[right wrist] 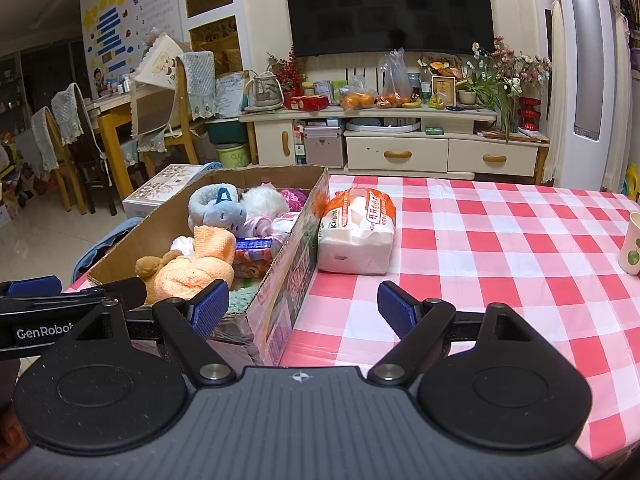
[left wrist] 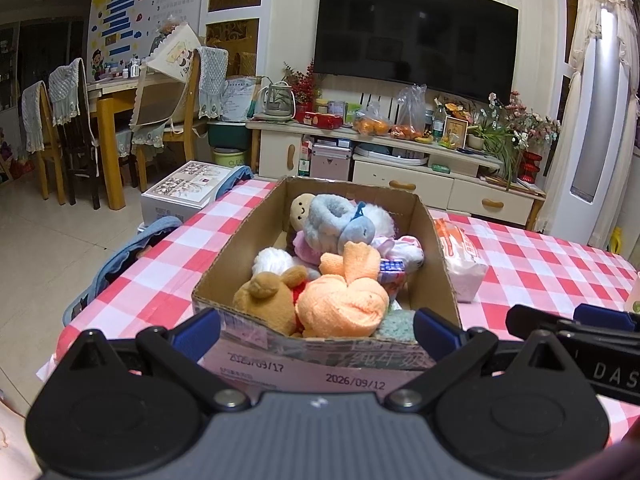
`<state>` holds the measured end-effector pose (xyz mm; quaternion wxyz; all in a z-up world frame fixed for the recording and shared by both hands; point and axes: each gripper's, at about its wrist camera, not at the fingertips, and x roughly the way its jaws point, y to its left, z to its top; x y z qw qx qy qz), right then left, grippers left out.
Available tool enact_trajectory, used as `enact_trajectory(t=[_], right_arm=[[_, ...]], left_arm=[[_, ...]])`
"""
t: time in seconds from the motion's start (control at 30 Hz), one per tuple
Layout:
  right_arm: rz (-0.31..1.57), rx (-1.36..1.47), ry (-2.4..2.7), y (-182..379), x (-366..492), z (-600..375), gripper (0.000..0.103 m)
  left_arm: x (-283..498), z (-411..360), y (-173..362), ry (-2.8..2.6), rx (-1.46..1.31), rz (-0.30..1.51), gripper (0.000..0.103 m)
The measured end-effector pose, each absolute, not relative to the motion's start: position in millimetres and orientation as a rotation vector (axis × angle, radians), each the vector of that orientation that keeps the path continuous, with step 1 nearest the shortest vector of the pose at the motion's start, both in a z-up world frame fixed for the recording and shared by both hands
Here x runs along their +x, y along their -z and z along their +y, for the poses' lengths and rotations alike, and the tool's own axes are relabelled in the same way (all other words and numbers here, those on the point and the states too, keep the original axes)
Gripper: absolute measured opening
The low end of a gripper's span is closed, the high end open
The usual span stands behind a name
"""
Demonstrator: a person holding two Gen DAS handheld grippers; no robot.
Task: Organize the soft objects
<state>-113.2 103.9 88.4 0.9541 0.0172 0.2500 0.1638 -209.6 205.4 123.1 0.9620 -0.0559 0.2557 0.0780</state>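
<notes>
A cardboard box (left wrist: 224, 256) (right wrist: 296, 264) stands on the checked table, full of soft things. Among them are an orange knitted bundle (left wrist: 344, 300) (right wrist: 192, 272), a brown bear (left wrist: 268, 300), a blue-grey plush (left wrist: 340, 220) (right wrist: 218, 204), a doll head (left wrist: 302, 208) and a white ball (left wrist: 272, 260). My left gripper (left wrist: 316, 332) is open, its fingers either side of the box's near wall. My right gripper (right wrist: 304, 306) is open at the box's near right corner, nothing held. A soft tissue pack (left wrist: 460, 264) (right wrist: 356, 232) lies just right of the box.
A paper cup (right wrist: 632, 244) stands at the table's right edge. The red-checked tablecloth (right wrist: 500, 240) stretches to the right of the box. Blue fabric (left wrist: 132, 256) hangs off the table's left side. Beyond the table are a TV cabinet (left wrist: 400, 176) and chairs (left wrist: 72, 128).
</notes>
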Motion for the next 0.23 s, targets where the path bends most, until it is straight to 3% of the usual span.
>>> enact_trajectory(t=[0.23], right_arm=[[0.476,0.088,-0.309,-87,-109,84,0.102]], left_arm=[[-206,201,-122,-0.141,-0.121,0.513,0.102]])
